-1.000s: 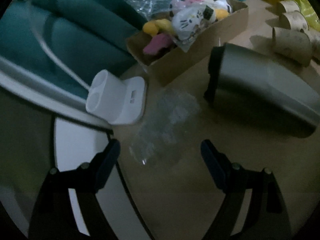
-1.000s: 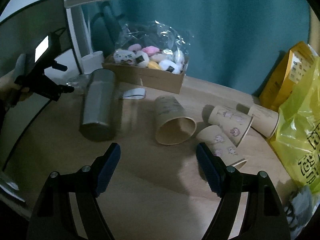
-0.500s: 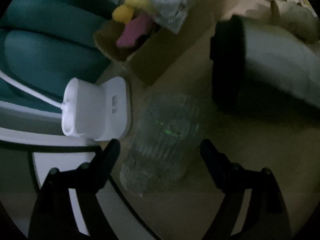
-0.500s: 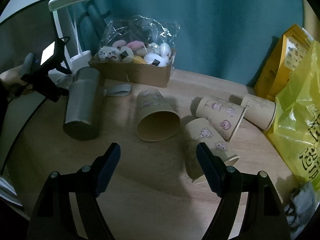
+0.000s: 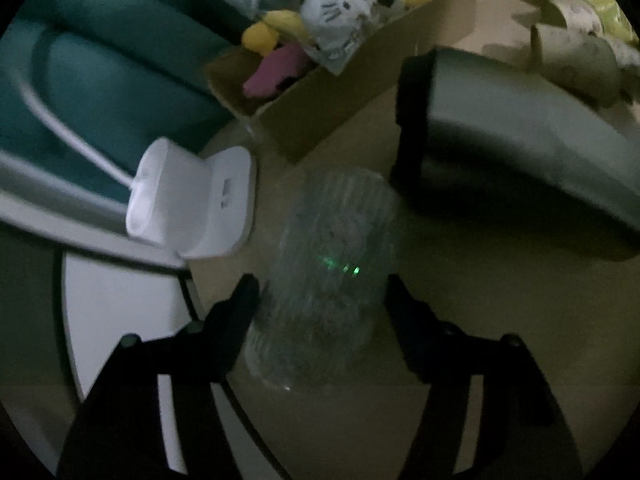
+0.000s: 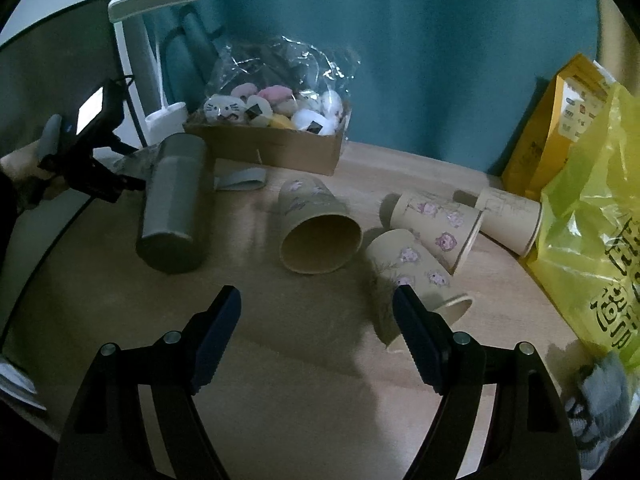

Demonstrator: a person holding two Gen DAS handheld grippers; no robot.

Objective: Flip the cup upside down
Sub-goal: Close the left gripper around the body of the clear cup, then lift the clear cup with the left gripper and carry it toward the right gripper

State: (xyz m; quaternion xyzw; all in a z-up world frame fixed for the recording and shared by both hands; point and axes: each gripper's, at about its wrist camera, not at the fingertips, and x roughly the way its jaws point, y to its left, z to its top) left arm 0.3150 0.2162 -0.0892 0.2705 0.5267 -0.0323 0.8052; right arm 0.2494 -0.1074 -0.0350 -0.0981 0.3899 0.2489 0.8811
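- At the left edge of the wooden surface (image 6: 328, 360), the left gripper (image 5: 320, 296) has its jaws apart, one either side of a clear ribbed cup (image 5: 328, 264) lying on its side; whether either finger touches the cup cannot be told in the dim, blurred view.
- Cup lies between a white lamp base (image 5: 192, 204) on its left and a steel tumbler (image 5: 520, 152) on its right, also on its side, black lid end toward the cardboard box (image 5: 320, 120) of plush toys.
- Green glint on the cup wall.
- Right gripper (image 6: 316, 312) hovers over bare wood, jaws wide apart, holding nothing.
- Ahead of it: four paper cups on their sides. Nearest one (image 6: 408, 276) lies just beside the right finger; one (image 6: 316, 232) has its open mouth facing the camera.
- Yellow plastic bag (image 6: 592, 248) at far right.
- Teal curtain (image 6: 400, 40) behind.
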